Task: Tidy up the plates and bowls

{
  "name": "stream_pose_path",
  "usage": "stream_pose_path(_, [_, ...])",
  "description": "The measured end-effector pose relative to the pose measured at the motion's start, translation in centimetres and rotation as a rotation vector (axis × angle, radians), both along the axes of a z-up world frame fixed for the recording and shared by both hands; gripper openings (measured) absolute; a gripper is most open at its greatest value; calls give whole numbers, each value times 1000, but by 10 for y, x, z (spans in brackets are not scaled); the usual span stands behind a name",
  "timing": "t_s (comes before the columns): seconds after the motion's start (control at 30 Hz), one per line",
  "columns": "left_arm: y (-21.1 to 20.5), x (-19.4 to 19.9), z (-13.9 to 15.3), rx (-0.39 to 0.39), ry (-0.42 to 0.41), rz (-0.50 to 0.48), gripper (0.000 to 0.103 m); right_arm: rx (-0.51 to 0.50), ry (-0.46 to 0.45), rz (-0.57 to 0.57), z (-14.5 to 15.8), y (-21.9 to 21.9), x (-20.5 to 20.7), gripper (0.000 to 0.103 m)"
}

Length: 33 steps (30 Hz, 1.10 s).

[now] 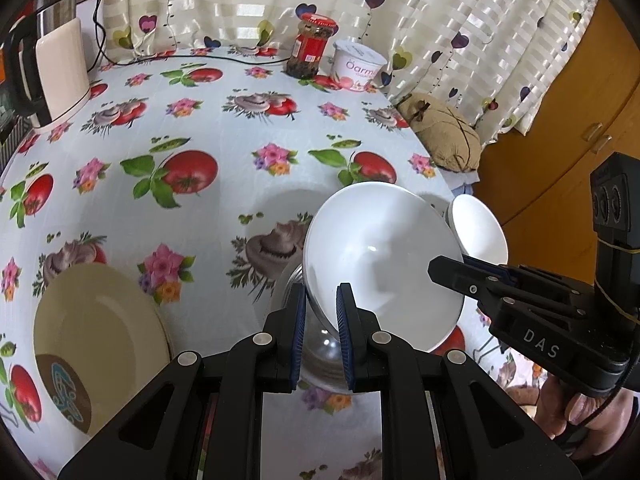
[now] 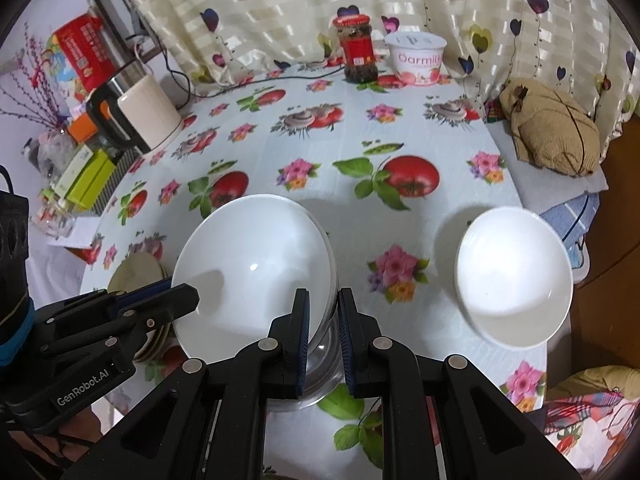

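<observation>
A large white bowl (image 1: 380, 256) is held tilted above a clear glass bowl (image 1: 316, 356) on the flowered tablecloth. My left gripper (image 1: 322, 336) is shut on its near-left rim. My right gripper (image 2: 323, 336) is shut on the opposite rim of the same white bowl (image 2: 252, 268), with the glass bowl (image 2: 320, 368) beneath. A smaller white bowl (image 2: 514, 276) stands to the right; it also shows in the left wrist view (image 1: 478, 228). A stack of cream plates (image 1: 100, 332) lies at the left, also seen in the right wrist view (image 2: 136, 272).
At the back stand a red-lidded jar (image 1: 310, 46) and a yogurt tub (image 1: 358, 66). A cream kettle (image 1: 60, 72) stands at the far left. A brown cushion (image 1: 444, 132) lies off the table's right edge, beside a wooden cabinet (image 1: 560, 120).
</observation>
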<state>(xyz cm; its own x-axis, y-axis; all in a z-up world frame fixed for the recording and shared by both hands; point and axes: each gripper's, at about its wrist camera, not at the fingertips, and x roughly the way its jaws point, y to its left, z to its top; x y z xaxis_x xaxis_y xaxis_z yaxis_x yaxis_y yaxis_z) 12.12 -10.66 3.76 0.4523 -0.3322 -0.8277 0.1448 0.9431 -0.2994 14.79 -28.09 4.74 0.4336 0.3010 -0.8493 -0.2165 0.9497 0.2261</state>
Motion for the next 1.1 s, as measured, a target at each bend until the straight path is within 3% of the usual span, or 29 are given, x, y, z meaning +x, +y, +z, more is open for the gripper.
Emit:
stream_pose_path(0.6, [3, -13, -24, 17, 66, 4, 16, -15, 64, 24, -23, 8, -13, 14])
stream_pose_path(1.1, [3, -13, -27, 26, 76, 2, 16, -25, 82, 36, -32, 11, -13, 17])
